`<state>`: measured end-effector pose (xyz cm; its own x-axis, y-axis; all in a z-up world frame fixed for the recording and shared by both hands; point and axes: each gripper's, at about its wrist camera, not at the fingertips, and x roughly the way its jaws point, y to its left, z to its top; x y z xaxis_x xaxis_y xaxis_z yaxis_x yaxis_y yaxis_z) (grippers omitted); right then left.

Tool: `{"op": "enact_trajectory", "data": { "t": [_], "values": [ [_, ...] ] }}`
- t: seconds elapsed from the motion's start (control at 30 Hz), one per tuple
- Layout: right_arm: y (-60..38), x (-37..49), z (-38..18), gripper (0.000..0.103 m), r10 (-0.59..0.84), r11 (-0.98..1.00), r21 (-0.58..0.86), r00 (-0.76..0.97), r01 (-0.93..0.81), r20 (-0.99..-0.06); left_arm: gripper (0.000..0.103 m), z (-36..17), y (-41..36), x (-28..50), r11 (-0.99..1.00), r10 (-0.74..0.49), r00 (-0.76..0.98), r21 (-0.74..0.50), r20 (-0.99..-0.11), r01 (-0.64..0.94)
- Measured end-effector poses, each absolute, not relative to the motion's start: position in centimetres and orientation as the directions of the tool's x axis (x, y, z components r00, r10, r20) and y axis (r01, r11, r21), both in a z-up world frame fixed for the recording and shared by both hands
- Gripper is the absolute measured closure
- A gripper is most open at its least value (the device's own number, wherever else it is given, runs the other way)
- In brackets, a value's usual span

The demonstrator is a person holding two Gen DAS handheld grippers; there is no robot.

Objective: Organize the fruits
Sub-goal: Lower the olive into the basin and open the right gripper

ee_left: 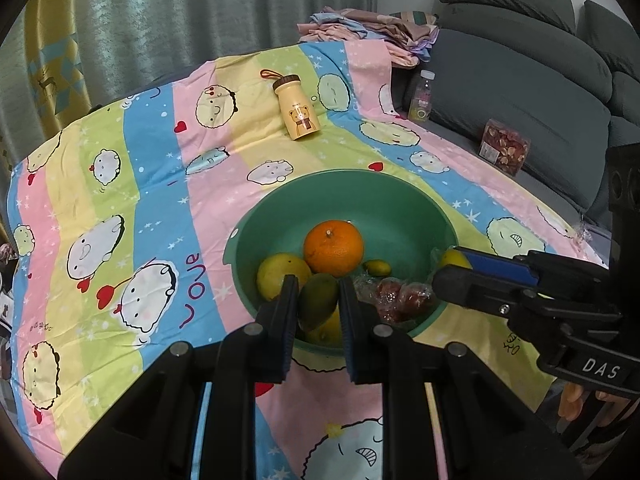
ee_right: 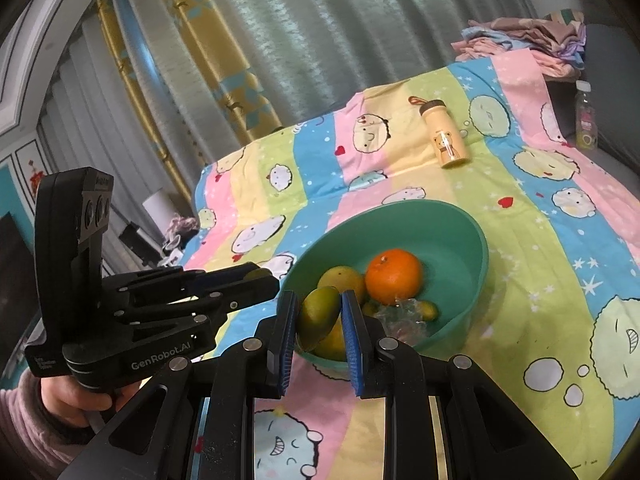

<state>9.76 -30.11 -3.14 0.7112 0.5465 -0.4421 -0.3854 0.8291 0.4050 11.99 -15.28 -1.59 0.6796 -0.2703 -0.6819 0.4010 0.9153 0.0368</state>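
Wrapped red fruit [ee_left: 404,298] blurred, bowl [ee_left: 400,200] near rim hidden behind gripper

Surface: bench draped in a striped cartoon-print sheet [ee_left: 160,184] — pink, yellow, green, blue bands, round faces, red hearts. Cloth wrinkled, hangs over the near edge

Green bowl [ee_left: 400,204] sits directly on the cloth, at about 5 o'clock from the cloth's centre in the left wrist view. Holds fruit

Small yellow bear-print bottle [ee_left: 297,109] lies tilted on its side on a yellow band, at 12 o'clock from the bowl, well apart from it; brown cap and cord loop point toward 11 o'clock
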Motion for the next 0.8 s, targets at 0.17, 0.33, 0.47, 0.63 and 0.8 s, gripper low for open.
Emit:
{"op": "enact_trajectory", "data": {
  "t": [0.17,0.33,0.47,0.63,0.8],
  "values": [
    [-30.1,10.3,-3.3,0.079,0.544,0.832,0.4,0.707,-0.384,-0.452,0.083,-2.1,-15.5,12.5,0.915,-0.269,0.672,0.036,-0.69,0.403],
    [-30.1,10.8,-3.4,0.079,0.54,0.835,0.397,0.706,-0.381,-0.459,0.083,-2.5,-15.8,13.1,0.913,-0.266,0.664,0.038,-0.699,0.406],
    [-30.1,11.2,-3.6,0.079,0.531,0.841,0.391,0.708,-0.374,-0.466,0.083,-2.8,-16.1,13.5,0.911,-0.263,0.66,0.043,-0.704,0.409],
    [-30.2,12.2,-3.8,0.079,0.51,0.856,0.372,0.707,-0.359,-0.49,0.083,-2.9,-16.4,14.3,0.909,-0.255,0.659,0.057,-0.707,0.412],
    [-29.9,13.1,-4.1,0.079,0.488,0.871,0.34,0.703,-0.355,-0.517,0.083,-3.5,-16.5,15.3,0.911,-0.248,0.649,0.055,-0.72,0.409]
  ]
}}
